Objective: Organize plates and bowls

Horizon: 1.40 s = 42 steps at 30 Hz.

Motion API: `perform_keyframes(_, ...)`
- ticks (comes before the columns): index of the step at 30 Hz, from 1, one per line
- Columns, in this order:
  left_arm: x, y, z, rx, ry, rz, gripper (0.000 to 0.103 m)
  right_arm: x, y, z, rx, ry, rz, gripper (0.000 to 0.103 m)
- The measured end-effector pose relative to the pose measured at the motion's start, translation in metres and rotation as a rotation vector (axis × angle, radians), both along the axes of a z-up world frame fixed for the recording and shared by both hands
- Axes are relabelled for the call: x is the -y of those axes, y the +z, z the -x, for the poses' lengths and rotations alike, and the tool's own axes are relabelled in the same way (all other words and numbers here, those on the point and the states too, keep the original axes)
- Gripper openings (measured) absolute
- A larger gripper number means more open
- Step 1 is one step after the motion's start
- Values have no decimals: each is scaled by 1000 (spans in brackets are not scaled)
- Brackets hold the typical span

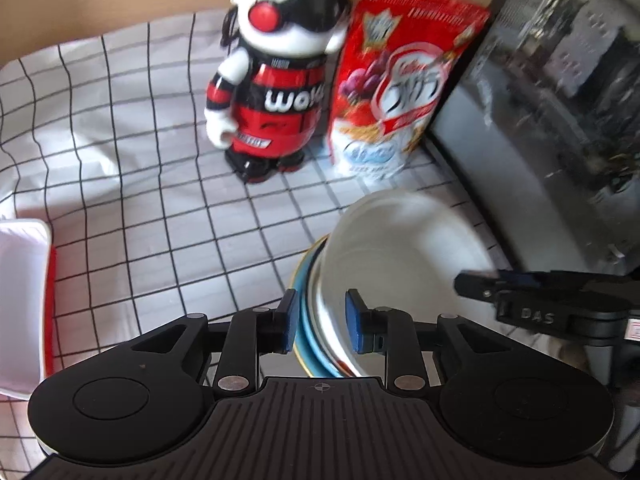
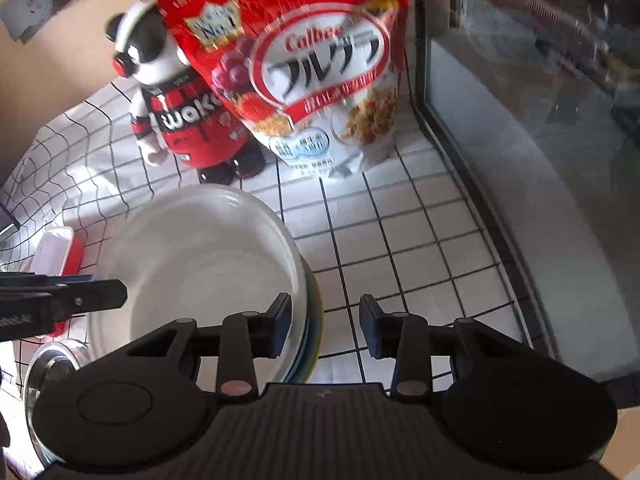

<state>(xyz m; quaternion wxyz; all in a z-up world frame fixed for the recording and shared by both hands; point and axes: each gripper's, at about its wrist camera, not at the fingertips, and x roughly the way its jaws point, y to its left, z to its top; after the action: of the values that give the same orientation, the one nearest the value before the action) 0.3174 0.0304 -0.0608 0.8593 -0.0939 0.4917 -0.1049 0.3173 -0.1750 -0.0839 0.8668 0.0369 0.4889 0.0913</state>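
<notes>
Left wrist view: we see our left gripper (image 1: 322, 320) w/ its blue pads (image 1: 291, 320) spread either side of the stack's near wall, one pad outside by the blue plate (image 1: 305, 312), the other inside the white bowl (image 1: 400, 256); the pads look apart from the rim, not pinching yet, tho motion blur makes contact hard to call. The bowl sits nested on the plate(s), a yellow-edged rim showing under the blue one, and the stack lies at approx 5 o'clock from the toy figure (image 1: 276, 80) and 6 o'clock from the cereal bag (image 1: 400, 92) on the checked cloth (image 1: 120, 140). We judge the straddle is there so one squeeze takes the bowl wall and plate edge together, i.e. lifts the stack as one unit. From 3 o'clock the right gripper (image 1: 480, 284) reaches over the bowl's far side. Right wrist view: right gripper (image 2: 324, 328) fingers are spread too, left pad (image 2: 280, 328) inside the bowl (image 2: 200, 264), right pad out over bare cloth (image 2: 400, 248), nothing pinched. Placing both tools on opposite rims prob. steadies a heavy, slippery stack. A red-and-white container (image 1: 24, 300) lies at 9 o'clock, a glass lid or dish (image 2: 48, 364) at approx 8 o'clock in the right view, and a dark glass-fronted cabinet (image 1: 560, 120) at 2 o'clock. Stacking seems done; moving it is prob. next.
</notes>
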Motion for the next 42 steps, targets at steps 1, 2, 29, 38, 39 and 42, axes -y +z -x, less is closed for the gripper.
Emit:
perform_keyframes(1, -3, 6, 6, 23, -7, 22, 28, -2, 6, 4, 23, 7, 7, 38)
perform_keyframes(2, -6, 11, 11, 46, -10, 39, 28, -4, 14, 10, 57, 19, 18, 40)
perform_keyframes(29, -182, -24, 175, 45, 318, 88, 28, -145, 12, 122, 66, 285, -13, 50)
perform_keyframes(38, -179, -41, 189, 10, 306, -13, 27, -164, -26, 131, -50, 261, -32, 50)
perform_keyframes(39, -177, -40, 191, 20, 308, -46, 27, -165, -30, 131, -62, 257, -34, 50)
perform_keyframes(42, -177, -41, 194, 18, 296, -63, 27, -169, -39, 129, -87, 256, -26, 50)
